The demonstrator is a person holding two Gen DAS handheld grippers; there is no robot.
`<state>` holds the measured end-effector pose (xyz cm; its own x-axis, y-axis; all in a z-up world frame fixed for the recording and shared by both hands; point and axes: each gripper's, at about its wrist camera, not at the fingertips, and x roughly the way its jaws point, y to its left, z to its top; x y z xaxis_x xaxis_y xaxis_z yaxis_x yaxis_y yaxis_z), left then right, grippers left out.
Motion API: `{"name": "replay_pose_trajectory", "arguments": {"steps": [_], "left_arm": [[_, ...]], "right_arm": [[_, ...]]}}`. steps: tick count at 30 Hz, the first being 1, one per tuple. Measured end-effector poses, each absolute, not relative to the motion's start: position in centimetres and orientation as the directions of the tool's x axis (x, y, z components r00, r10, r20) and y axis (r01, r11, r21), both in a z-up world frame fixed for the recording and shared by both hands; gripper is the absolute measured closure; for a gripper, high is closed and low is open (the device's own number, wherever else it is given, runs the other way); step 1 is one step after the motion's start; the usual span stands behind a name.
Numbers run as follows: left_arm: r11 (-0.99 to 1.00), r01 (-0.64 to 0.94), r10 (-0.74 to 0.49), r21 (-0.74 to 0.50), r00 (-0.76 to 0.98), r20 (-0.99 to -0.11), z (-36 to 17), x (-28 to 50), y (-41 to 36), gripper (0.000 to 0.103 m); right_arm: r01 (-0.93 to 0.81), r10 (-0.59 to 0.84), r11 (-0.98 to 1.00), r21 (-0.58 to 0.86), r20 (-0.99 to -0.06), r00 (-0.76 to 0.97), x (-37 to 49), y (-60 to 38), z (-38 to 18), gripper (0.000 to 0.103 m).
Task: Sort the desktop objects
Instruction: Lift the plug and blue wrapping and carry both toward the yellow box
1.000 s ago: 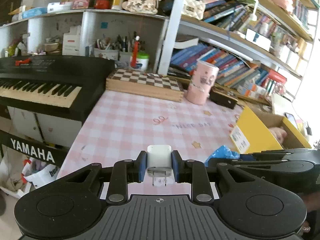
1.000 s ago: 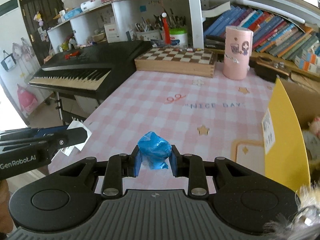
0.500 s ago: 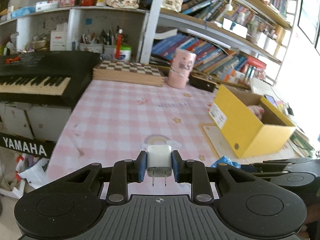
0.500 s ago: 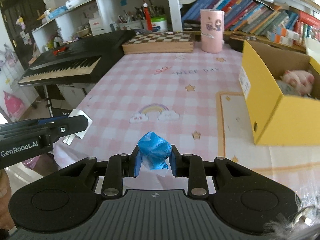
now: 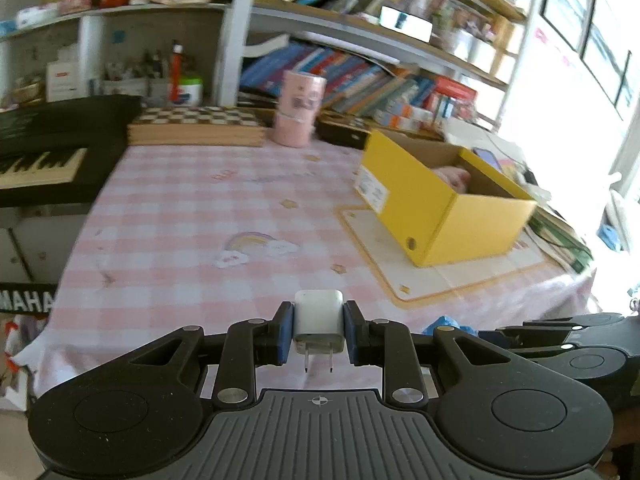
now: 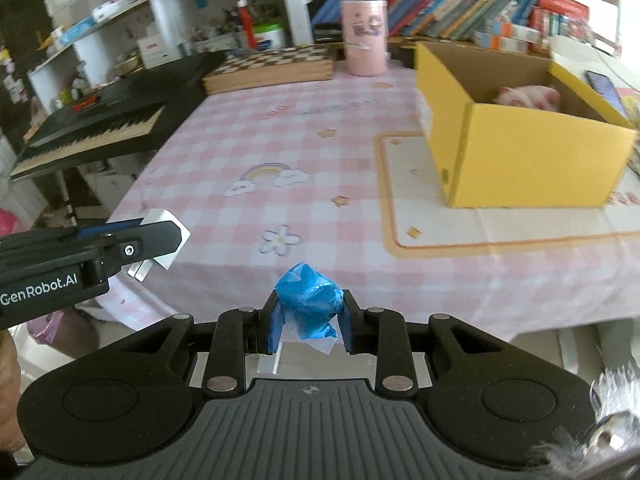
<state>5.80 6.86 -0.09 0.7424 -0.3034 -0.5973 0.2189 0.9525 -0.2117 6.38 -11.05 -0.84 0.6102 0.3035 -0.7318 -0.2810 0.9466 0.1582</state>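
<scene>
Charger block (image 5: 319, 316), white, sits clamped between the pads of your left gripper (image 5: 319, 330), prongs pointing back toward the camera; the jaws are closed to the block's width, squeezing its flat sides, probably because those give the surest purchase. Your right gripper (image 6: 308, 314) is closed just as narrowly on a crumpled blue wrapper (image 6: 308, 300), which bulges above the pads with a loose corner hanging below. Both loads ride in the air near the front edge of the pink checked table (image 5: 192, 216), touching nothing. The yellow box (image 6: 516, 160) stands open-topped toward the table's right edge, on a cream mat (image 6: 440, 216), with something pink and soft (image 6: 524, 96) already inside. It reads as the likely drop point, so you hold both pieces high enough to clear its wall. From either gripper the box lies ahead and to the right, well apart.
</scene>
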Motion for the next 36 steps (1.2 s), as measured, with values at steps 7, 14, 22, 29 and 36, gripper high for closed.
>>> {"name": "replay_pose_trajectory", "arguments": {"steps": [7, 14, 22, 29, 36], "left_arm": [[0.927, 0.312, -0.374, -0.209, 0.716, -0.590, 0.0, 5.7, 4.3, 0.078], [0.898, 0.392, -0.431, -0.202, 0.683, -0.590, 0.0, 5.6, 2.1, 0.078], [0.870, 0.455, -0.471, -0.190, 0.650, -0.596, -0.1, 6.1, -0.4, 0.078], [0.852, 0.487, -0.495, -0.192, 0.627, -0.602, -0.2, 7.1, -3.0, 0.078], [0.842, 0.502, -0.506, -0.196, 0.613, -0.607, -0.2, 8.6, -6.1, 0.078]], "right_arm": [[-0.185, 0.238, 0.971, 0.154, -0.726, 0.646, 4.7, -13.8, -0.6, 0.077], [-0.133, 0.201, 0.980, 0.151, -0.723, 0.661, 3.6, -15.5, -0.4, 0.077], [-0.077, 0.166, 0.985, 0.155, -0.723, 0.671, 3.1, -17.6, -0.5, 0.077], [-0.048, 0.143, 0.987, 0.151, -0.726, 0.673, 3.7, -20.0, -0.6, 0.077], [-0.029, 0.128, 0.989, 0.147, -0.732, 0.669, 5.0, -23.0, -0.5, 0.077]]}}
